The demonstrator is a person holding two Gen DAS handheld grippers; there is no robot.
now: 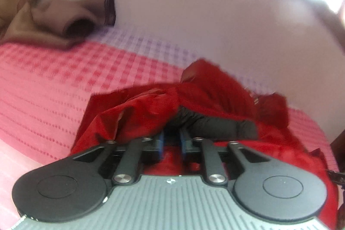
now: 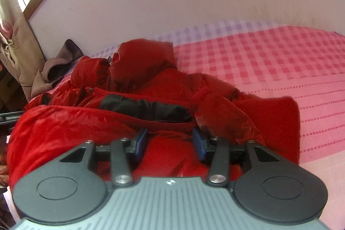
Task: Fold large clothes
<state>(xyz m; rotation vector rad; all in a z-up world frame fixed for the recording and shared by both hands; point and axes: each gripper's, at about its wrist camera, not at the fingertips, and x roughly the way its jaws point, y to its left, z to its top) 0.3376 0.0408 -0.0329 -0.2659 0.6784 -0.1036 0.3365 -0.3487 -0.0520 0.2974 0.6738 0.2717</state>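
A red padded jacket (image 2: 168, 87) with a black lining (image 2: 146, 110) lies crumpled on a pink checked bed cover (image 2: 269, 61). In the left wrist view my left gripper (image 1: 172, 139) has its blue pads close together, with a fold of the red jacket (image 1: 151, 109) and its black lining (image 1: 215, 126) draped over the fingertips. Whether cloth is pinched between them is hidden. In the right wrist view my right gripper (image 2: 170, 141) is open, its blue pads wide apart, resting over the jacket's hem with red cloth between and under the fingers.
A brown garment (image 1: 54, 23) lies on the bed cover (image 1: 54, 79) near the pale wall (image 1: 194, 3). In the right wrist view a grey-brown cloth (image 2: 58, 64) sits by the wall, beside a curtain (image 2: 15, 42) and a window frame at the left.
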